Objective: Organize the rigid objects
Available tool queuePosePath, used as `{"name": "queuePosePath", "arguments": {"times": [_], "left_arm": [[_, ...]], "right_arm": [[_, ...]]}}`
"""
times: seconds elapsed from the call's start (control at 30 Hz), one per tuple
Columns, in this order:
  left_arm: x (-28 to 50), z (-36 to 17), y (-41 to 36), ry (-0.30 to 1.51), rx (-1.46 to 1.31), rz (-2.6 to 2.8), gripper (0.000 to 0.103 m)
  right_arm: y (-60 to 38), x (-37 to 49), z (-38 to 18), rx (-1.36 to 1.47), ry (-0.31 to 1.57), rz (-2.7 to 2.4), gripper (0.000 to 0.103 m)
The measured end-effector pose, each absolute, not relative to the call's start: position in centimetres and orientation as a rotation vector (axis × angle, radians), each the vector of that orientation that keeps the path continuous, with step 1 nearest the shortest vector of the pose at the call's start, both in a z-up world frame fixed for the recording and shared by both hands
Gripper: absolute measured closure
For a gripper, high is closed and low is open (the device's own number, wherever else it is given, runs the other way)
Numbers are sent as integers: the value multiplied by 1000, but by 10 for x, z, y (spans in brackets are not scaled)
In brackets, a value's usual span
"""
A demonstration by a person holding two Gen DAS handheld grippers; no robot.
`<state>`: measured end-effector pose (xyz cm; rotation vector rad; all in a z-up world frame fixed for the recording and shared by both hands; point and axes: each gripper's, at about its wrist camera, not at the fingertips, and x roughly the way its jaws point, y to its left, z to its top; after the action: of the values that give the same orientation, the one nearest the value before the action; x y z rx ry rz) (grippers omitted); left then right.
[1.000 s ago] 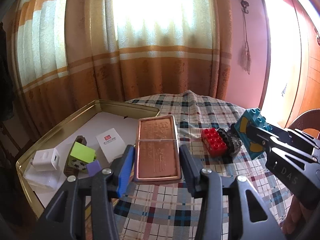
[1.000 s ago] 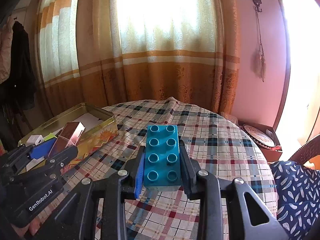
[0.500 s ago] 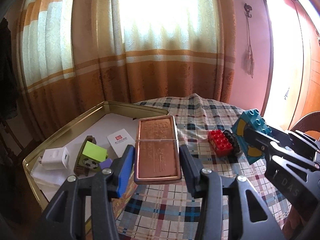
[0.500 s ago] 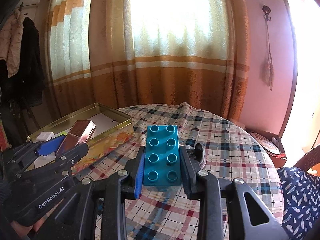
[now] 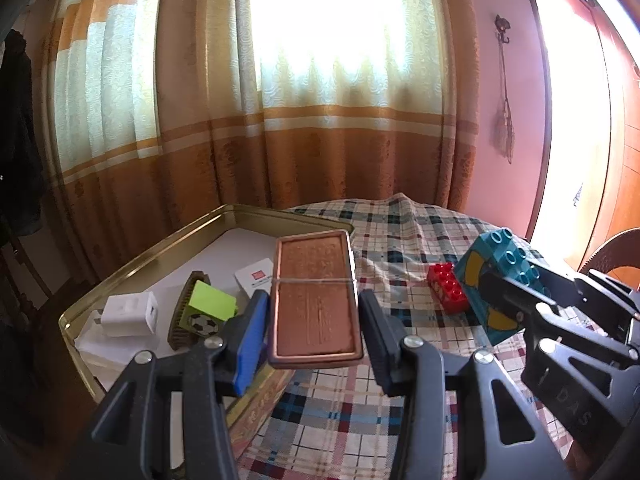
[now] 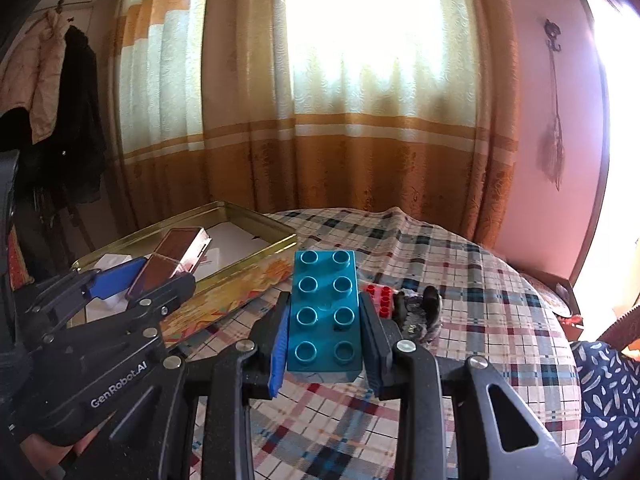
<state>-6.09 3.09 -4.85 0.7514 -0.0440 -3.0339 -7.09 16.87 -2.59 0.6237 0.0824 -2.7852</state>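
the left hand-held gripper [image 5: 314, 322] is clamped part-way closed on a flat copper-coloured rectangular metal case [image 5: 314, 298], whose long axis runs straight ahead along the fingers, over the near right corner of the shallow gold-coloured metal tin [image 5: 200, 236] at the left edge of the bench [image 5: 400, 240] with its plaid cloth. the tin's open floor lies ahead and to the left of that case, so the left hand is much the nearer one, and i judge the coming move to be a short push forward and left over the rim. the right hand-held gripper [image 6: 324, 330] is closed tight on a teal plastic eight-stud building brick [image 6: 325, 308], long axis also pointing away along the fingers; the tin lies to its left, past the left tool. a red plastic studded brick [image 5: 448, 292] sits on the cloth between them. compared with a second ago, both tools have drifted toward the tin's side, so the tin sits further right in the right wrist view, and both grips are unchanged.
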Motion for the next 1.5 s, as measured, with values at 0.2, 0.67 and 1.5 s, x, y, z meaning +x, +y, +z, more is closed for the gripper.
{"name": "queuePosePath", "arguments": {"times": [0.2,0.67,1.5], "left_arm": [[-57,-47,27,-43,737,-3030,57],[-55,-48,14,-20,721,-3012,57],[-52,-46,6,3,702,-3001,57]], "right_arm": [[166,-68,-26,616,87,-2776,69],[159,-63,-25,600,93,-2757,69],[145,-56,-27,587,123,-2729,69]]}}
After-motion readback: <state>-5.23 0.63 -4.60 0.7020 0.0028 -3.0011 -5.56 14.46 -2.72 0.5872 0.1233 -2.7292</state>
